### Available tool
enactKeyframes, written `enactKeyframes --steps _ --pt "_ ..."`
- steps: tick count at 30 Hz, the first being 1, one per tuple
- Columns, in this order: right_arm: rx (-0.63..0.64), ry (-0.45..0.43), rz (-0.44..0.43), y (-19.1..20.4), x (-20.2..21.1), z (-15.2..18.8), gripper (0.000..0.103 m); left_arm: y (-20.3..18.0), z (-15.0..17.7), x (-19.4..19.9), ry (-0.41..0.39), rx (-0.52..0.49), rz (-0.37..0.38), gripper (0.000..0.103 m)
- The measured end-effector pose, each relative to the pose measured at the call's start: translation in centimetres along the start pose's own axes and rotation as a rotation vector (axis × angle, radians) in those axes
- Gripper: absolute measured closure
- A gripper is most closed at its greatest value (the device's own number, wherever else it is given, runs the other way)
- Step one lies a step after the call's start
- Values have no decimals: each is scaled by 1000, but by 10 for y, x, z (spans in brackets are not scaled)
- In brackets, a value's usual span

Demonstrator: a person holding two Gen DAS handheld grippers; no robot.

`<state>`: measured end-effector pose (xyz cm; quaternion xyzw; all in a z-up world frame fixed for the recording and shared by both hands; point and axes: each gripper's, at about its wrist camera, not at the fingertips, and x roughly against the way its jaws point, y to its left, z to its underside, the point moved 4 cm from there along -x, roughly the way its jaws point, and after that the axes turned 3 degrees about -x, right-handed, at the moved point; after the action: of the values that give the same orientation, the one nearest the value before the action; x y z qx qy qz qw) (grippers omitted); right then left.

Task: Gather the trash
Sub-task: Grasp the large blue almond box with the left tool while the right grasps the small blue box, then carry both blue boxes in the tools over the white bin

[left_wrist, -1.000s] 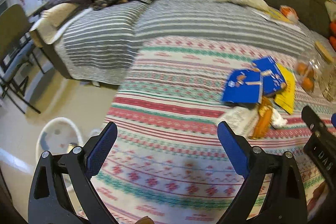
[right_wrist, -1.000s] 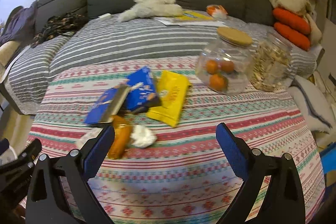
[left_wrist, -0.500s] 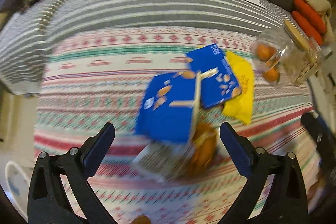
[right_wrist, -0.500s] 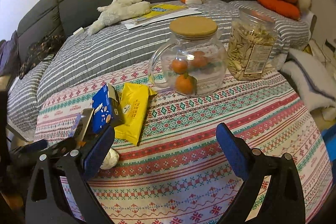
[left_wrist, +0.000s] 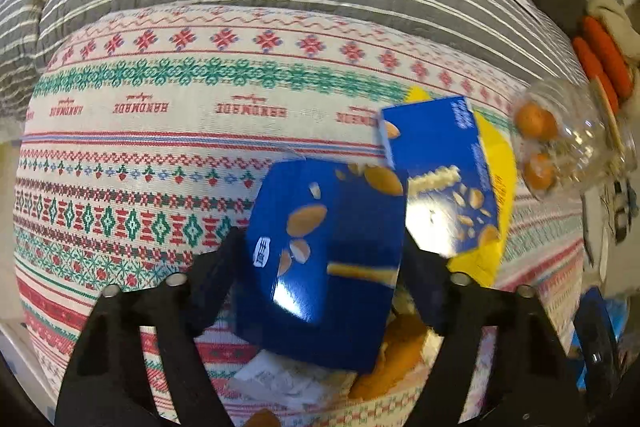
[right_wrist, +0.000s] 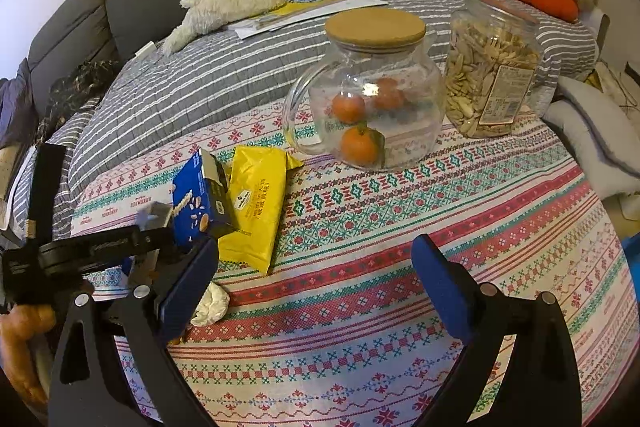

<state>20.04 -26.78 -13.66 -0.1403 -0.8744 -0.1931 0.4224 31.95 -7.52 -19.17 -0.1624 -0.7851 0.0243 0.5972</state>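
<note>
Blue box (left_wrist: 324,259) between closing left jaws

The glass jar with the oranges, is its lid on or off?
On. The cork lid sits flat across the mouth of the glass jar, three oranges inside.

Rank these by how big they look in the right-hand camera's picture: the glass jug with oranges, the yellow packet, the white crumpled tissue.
1. Glass jug, clearly largest.
2. Yellow packet; it lies nearer the camera, so true size is less sure.
3. White crumpled tissue, smallest, partly hidden.
</note>
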Motion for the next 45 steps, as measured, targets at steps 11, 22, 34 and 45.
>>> enactKeyframes --steps 11,22,34,45 --pt "100 -5 15 33 -19 -2 9 22 64 105 -244 22 -193 37" --pt "433 42 107 138 -83 -10 9 67 128 150 -361 168 -204 36" --pt "370 170 1 125 -109 -7 44 107 145 165 -390 207 -209 36" --pt "347 -71 -110 123 0 -15 44 104 156 188 -444 192 -210 36"
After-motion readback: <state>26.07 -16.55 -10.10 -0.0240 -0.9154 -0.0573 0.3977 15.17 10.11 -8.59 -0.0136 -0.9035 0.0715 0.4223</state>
